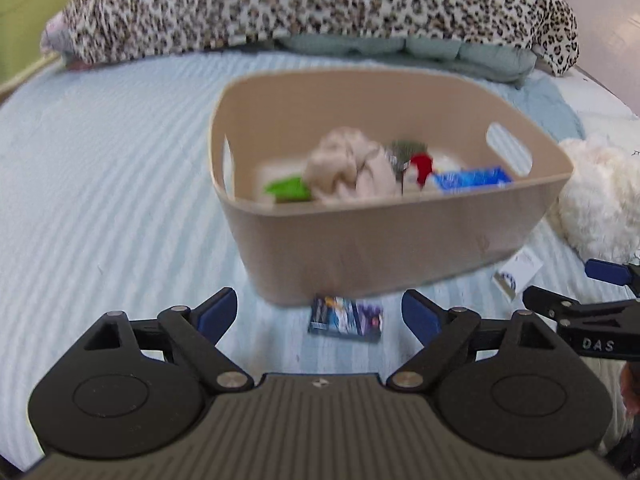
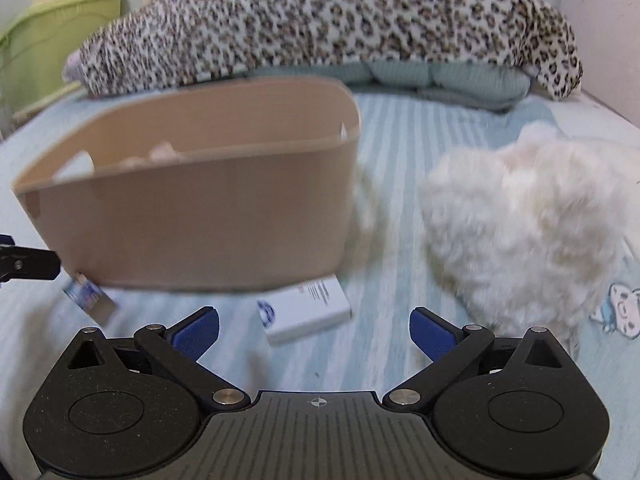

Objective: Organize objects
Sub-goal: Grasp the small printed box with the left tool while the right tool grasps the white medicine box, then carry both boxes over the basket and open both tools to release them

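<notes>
A beige bin (image 1: 384, 236) stands on the bed and holds a beige cloth (image 1: 348, 168), a green item (image 1: 288, 190), a red item (image 1: 424, 166) and a blue packet (image 1: 472, 178). A small dark printed box (image 1: 346, 318) lies on the bed in front of the bin, just beyond my open, empty left gripper (image 1: 318, 312). A white box (image 2: 306, 312) lies in front of the bin (image 2: 200, 216), just beyond my open, empty right gripper (image 2: 314, 330). The dark box (image 2: 88, 294) shows at the left in the right wrist view. The right gripper (image 1: 568, 284) shows at the left wrist view's right edge.
A fluffy white plush (image 2: 528, 224) lies on the bed right of the bin. A leopard-print pillow (image 1: 312, 4) and a pale green cushion (image 1: 400, 50) lie at the bed's far end. A green crib (image 2: 44, 36) stands at the far left.
</notes>
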`<state>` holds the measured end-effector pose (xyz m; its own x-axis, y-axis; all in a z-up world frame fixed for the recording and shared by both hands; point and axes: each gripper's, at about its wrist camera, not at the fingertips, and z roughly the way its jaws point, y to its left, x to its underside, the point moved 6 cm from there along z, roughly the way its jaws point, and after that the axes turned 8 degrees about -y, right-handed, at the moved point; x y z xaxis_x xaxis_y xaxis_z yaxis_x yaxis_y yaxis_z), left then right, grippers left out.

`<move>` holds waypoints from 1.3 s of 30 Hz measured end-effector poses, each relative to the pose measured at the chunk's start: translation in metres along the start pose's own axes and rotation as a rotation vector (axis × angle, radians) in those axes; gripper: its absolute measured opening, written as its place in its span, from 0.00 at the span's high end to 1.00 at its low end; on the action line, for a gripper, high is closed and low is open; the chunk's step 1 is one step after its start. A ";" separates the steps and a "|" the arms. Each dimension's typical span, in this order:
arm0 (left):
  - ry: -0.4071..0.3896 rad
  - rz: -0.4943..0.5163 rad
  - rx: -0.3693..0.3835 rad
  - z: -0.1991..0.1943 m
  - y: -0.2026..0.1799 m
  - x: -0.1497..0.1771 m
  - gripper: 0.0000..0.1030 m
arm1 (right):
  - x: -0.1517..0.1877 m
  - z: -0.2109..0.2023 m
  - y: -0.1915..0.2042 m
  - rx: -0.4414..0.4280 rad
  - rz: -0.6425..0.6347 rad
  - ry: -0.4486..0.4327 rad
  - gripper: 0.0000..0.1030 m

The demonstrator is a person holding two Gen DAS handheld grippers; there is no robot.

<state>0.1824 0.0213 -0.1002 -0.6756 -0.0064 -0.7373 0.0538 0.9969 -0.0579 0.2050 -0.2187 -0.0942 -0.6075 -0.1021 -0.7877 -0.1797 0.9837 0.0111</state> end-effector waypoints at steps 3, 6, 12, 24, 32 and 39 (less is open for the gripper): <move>0.026 0.000 -0.003 0.015 0.001 0.011 0.13 | 0.010 0.016 -0.002 -0.024 0.025 0.051 0.00; 0.047 0.010 -0.009 0.028 0.000 0.019 0.13 | 0.017 0.030 -0.004 -0.006 0.006 0.074 0.00; 0.074 0.048 -0.009 0.047 -0.007 0.030 0.13 | 0.018 0.041 0.003 0.016 -0.077 0.054 0.00; 0.011 0.082 -0.021 0.043 -0.008 0.031 0.50 | 0.018 0.032 0.005 0.036 -0.051 0.004 0.44; -0.006 0.083 -0.013 0.023 -0.006 0.029 0.50 | 0.024 0.009 0.007 0.038 0.006 0.008 0.44; -0.085 0.091 -0.016 -0.011 -0.004 0.013 0.50 | 0.021 -0.029 0.006 0.003 0.087 -0.047 0.44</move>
<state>0.1658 0.0181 -0.1024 -0.6036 0.0785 -0.7934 0.1002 0.9947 0.0222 0.1685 -0.2188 -0.0928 -0.5835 -0.0090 -0.8121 -0.1256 0.9889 0.0793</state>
